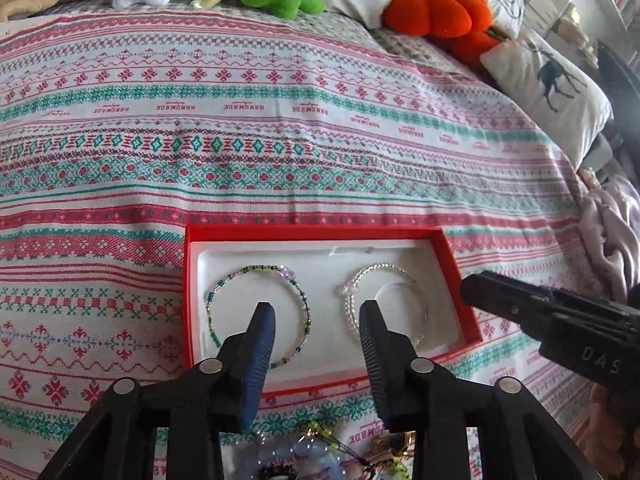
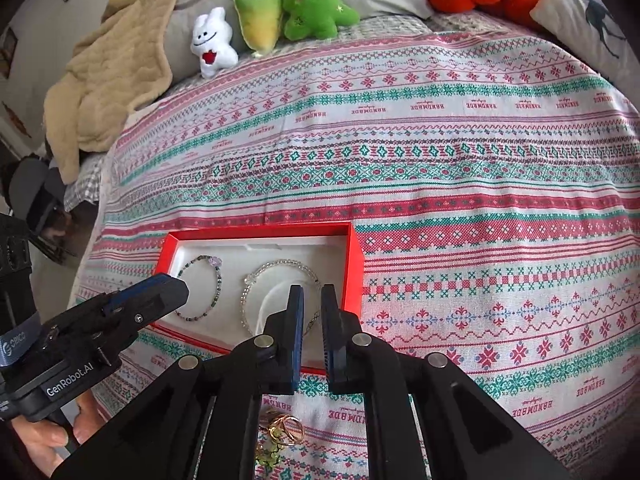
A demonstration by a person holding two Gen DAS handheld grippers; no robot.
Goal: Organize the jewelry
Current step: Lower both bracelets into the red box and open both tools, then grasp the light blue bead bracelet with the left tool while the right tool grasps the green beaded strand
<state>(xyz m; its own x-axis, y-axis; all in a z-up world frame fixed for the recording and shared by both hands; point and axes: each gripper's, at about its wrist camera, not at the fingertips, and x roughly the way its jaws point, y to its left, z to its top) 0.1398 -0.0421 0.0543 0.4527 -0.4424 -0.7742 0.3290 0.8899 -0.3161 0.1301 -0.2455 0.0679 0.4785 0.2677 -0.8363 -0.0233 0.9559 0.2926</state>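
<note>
On the patterned bedspread (image 1: 280, 152), nearest first:

Loose jewelry: a tangle of pale blue beads (image 1: 304, 454) and green-beaded cords lies under the left gripper; gold rings (image 2: 286, 432) lie under the right gripper, all outside the box.

Left gripper (image 1: 317, 312): fingers spread wide, holding nothing, tips over the near half of the box, between the 2 bracelets.

Right gripper (image 2: 312, 292): fingers nearly together with a narrow gap; nothing visibly held. Tips sit over the right part of the box, at the clear bracelet's right side.

Red box (image 1: 320, 232): open, with a white liner, lying flat just beyond the loose jewelry.

Green bracelet (image 1: 256, 312): green and lilac beads, in the box's left half, partly behind the left gripper's left finger.

Clear bracelet (image 2: 276, 268): clear beads, in the box's right half, beside the green one and apart from it.

Far edge: a white plush (image 2: 212, 42), 2 green plushes (image 2: 320, 6), an orange pumpkin plush (image 1: 436, 10) and a tan blanket (image 2: 116, 76).
</note>
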